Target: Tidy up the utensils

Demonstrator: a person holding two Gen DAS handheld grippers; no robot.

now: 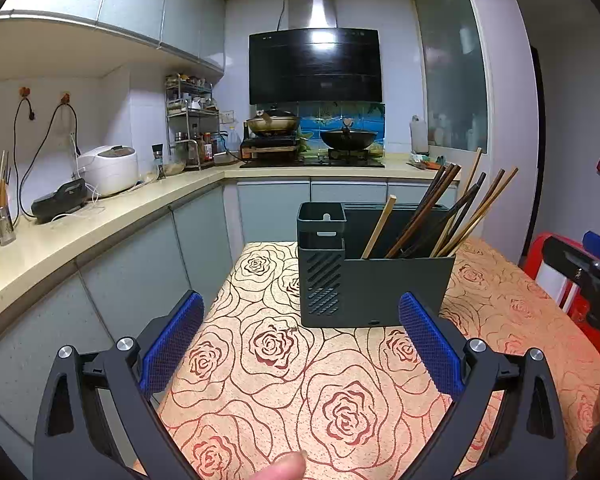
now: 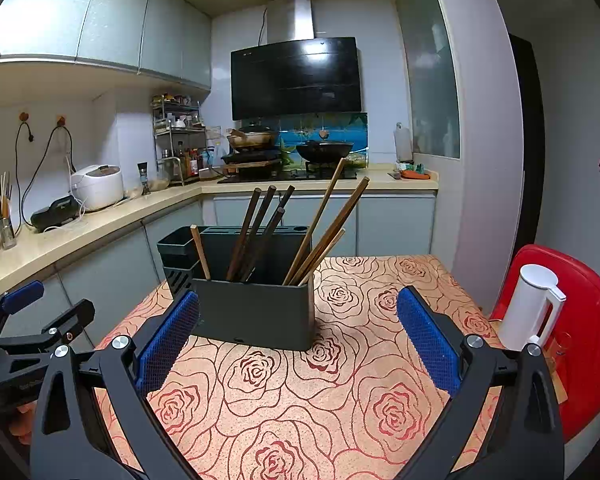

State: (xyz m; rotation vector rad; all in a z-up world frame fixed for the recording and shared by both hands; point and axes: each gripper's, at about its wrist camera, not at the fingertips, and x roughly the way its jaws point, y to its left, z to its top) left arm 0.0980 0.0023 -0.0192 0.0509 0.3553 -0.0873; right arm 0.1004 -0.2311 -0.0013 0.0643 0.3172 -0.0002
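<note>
A dark grey utensil holder (image 1: pixel 374 288) (image 2: pixel 256 312) stands on the rose-patterned tablecloth (image 1: pixel 300 392) (image 2: pixel 340 400). Several wooden chopsticks (image 1: pixel 432 216) (image 2: pixel 260 236), dark and light, lean in its wide compartment; the small slotted compartment (image 1: pixel 321 220) at its left looks empty. My left gripper (image 1: pixel 302 338) is open, hovering in front of the holder with nothing between its blue pads (image 1: pixel 172 348). My right gripper (image 2: pixel 298 334) is open too, just short of the holder, its left pad (image 2: pixel 168 344) near the holder's front corner. The left gripper's frame (image 2: pixel 28 336) shows at the right view's left edge.
A white kettle (image 2: pixel 528 308) stands on a red plastic chair (image 2: pixel 580 340) to the right of the table. A kitchen counter (image 1: pixel 80 232) runs along the left with a rice cooker (image 1: pixel 108 168); woks sit on the stove (image 1: pixel 312 156) behind. A fingertip (image 1: pixel 280 466) shows at the bottom.
</note>
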